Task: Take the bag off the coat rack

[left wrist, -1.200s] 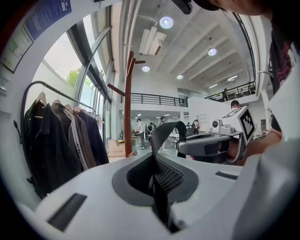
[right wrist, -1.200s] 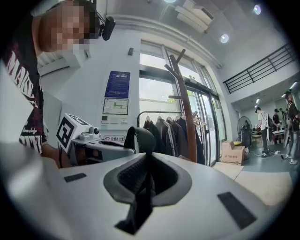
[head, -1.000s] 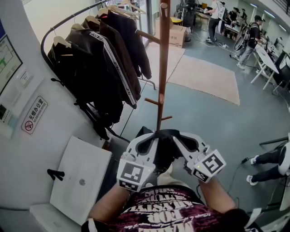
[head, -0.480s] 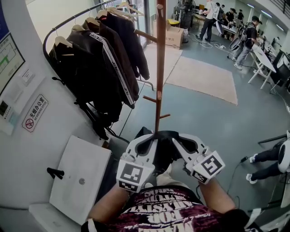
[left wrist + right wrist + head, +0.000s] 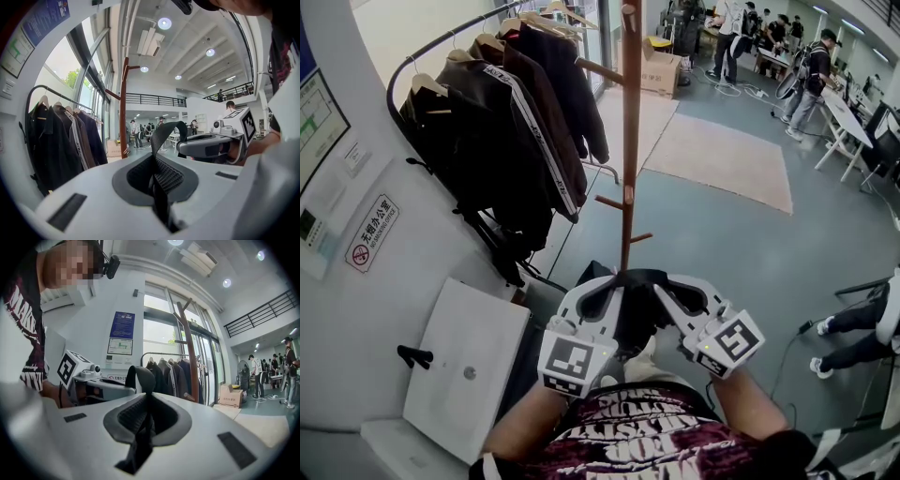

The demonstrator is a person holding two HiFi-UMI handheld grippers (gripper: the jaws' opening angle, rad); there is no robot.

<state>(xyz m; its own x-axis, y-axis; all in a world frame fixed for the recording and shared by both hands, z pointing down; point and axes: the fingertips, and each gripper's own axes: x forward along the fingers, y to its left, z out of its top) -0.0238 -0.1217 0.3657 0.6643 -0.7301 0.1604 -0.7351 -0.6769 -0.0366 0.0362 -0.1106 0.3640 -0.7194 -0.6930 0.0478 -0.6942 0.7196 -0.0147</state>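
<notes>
- Black webbing fills both grips: the strap point(image 5: 165, 133) of the bag rises in a loop out of the left gripper point(image 5: 157, 192), whose jaws are pressed fully together on it.
- The right gripper point(image 5: 143, 425) has its jaws clamped on the same strap. They are held slightly apart by the thickness of the webbing, which arches up and over toward the other gripper.
- In the head view the bag point(image 5: 637, 314) shows as a dark mass hanging between the two grippers, close in front of the person's body.
- It sits at the near foot of the wooden coat rack point(image 5: 629, 141), below the lowest pegs. Whether it touches the pole cannot be told.
- The coat rack stands upright just beyond the grippers.
- To the left, dark jackets point(image 5: 502, 131) hang on a curved rail point(image 5: 422, 56) along the white wall.
- A beige rug point(image 5: 722, 159) lies on the grey floor point(image 5: 741, 272), far right of the rack.
</notes>
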